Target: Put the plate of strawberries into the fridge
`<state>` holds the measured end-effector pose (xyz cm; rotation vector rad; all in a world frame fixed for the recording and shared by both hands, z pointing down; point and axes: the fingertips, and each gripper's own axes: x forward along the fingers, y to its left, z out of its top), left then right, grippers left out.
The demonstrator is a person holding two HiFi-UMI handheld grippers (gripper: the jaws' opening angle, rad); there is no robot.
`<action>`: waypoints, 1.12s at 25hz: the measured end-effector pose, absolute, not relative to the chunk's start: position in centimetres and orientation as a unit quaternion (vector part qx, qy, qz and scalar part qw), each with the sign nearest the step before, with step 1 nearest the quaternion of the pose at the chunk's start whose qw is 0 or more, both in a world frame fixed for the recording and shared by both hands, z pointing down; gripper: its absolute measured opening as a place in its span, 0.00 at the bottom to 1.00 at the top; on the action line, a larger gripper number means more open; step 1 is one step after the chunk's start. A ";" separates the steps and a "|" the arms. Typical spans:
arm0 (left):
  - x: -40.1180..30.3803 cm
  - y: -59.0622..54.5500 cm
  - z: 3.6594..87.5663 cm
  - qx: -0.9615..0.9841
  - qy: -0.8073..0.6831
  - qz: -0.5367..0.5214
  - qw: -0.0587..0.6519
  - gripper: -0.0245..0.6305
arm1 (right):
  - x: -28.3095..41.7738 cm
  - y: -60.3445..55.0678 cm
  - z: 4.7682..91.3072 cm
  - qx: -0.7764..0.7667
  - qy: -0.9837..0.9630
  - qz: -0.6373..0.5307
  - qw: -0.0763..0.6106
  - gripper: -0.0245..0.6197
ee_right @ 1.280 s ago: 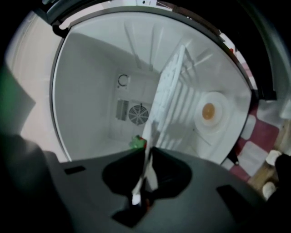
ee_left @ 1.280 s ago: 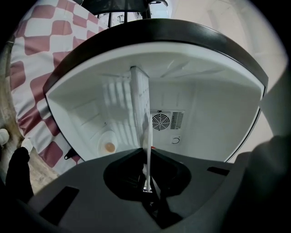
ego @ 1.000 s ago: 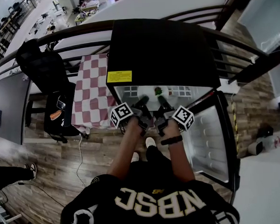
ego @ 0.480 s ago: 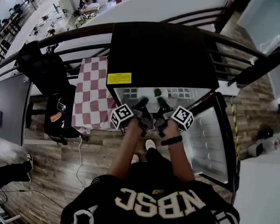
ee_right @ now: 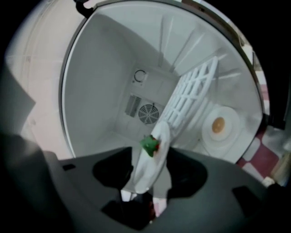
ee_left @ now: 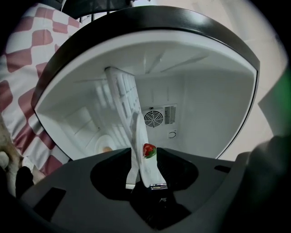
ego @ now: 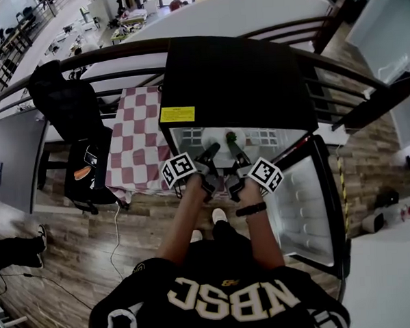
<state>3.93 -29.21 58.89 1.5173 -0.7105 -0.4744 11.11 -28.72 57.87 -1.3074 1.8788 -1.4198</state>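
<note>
A white plate (ee_left: 138, 150) carrying a red strawberry (ee_left: 149, 150) with green leaves sits inside the open black fridge (ego: 235, 76), against the front of its white wire shelf (ee_left: 122, 98). Both gripper views show the plate (ee_right: 152, 157) edge-on, with the strawberry (ee_right: 149, 144) on it. My left gripper (ee_left: 144, 181) has the near rim between its jaws, which have just been opening; dark gaps show on both sides. My right gripper (ee_right: 144, 193) stands the same way on the other side of the rim, jaws just opened. In the head view both grippers (ego: 206, 155) (ego: 237, 151) reach into the fridge mouth.
The fridge door (ego: 309, 195) hangs open on the right. A second small plate (ee_right: 218, 125) with an orange item lies on the other side of the shelf. A checkered table (ego: 138, 132) and a black chair (ego: 68, 105) stand to the left; a railing runs behind.
Both grippers' jaws have spread apart off the plate's rim. The marker cubes have rolled slightly. The hands stay at the fridge mouth.
</note>
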 end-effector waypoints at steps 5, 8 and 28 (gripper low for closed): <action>3.8 -28.3 58.7 0.701 -0.327 -0.163 0.613 0.33 | 12.7 -28.0 57.6 -0.502 0.677 -0.495 0.212 0.41; 3.5 -27.6 58.4 0.720 -0.328 -0.144 0.594 0.33 | 13.2 -27.4 57.4 -0.516 0.679 -0.481 0.204 0.41; 1.2 -22.9 57.6 0.848 -0.415 0.022 0.328 0.32 | 13.2 -22.5 53.6 -0.590 0.781 -0.204 0.010 0.41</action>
